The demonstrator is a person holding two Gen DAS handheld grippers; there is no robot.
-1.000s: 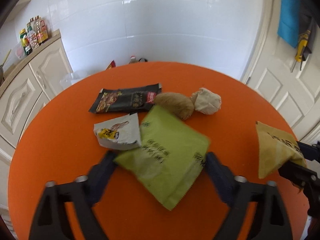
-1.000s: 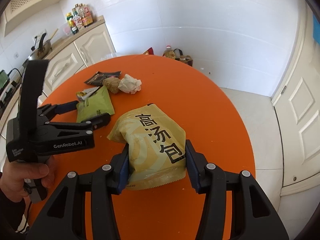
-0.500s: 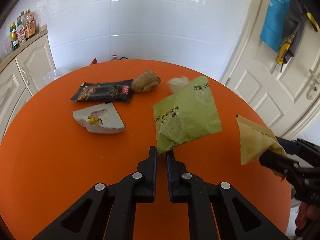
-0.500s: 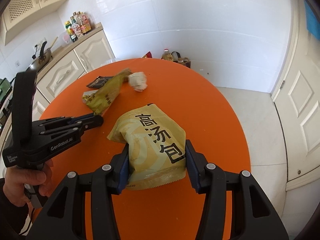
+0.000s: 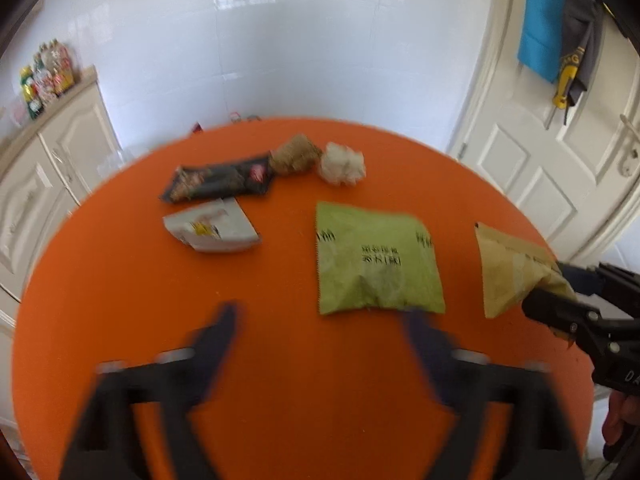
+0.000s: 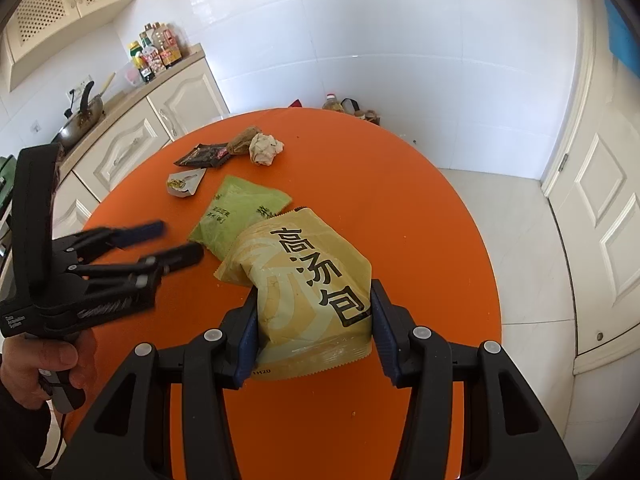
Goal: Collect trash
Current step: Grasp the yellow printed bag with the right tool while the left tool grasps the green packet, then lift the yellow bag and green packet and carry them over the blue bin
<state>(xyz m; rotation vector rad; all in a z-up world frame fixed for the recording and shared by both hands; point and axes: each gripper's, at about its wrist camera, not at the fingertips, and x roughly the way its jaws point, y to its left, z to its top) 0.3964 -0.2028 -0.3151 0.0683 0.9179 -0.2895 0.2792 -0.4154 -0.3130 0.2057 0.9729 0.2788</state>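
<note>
My right gripper [image 6: 314, 300] is shut on a yellow packet [image 6: 308, 280] with black characters, held just above the orange table [image 6: 360, 184]. The packet also shows at the right of the left wrist view [image 5: 508, 268]. My left gripper [image 5: 320, 320] is open and empty, blurred, just short of a green packet [image 5: 376, 260] lying flat on the table. The green packet lies beside the yellow one in the right wrist view [image 6: 240, 208]. Farther back lie a black wrapper [image 5: 220, 180], a white wrapper [image 5: 212, 230], a brown crumpled ball [image 5: 296, 154] and a white crumpled ball [image 5: 344, 164].
White cabinets [image 5: 52, 168] with bottles [image 5: 44, 76] on top stand left of the table. A white door [image 5: 560, 152] is at the right, with a blue cloth [image 5: 540, 20] hanging on it. Bottles and a bag [image 6: 352, 108] sit on the floor behind the table.
My left gripper closed on the green packet, carried it right toward the yellow packet, then opened and let it drop flat on the table. The right gripper has kept still.
</note>
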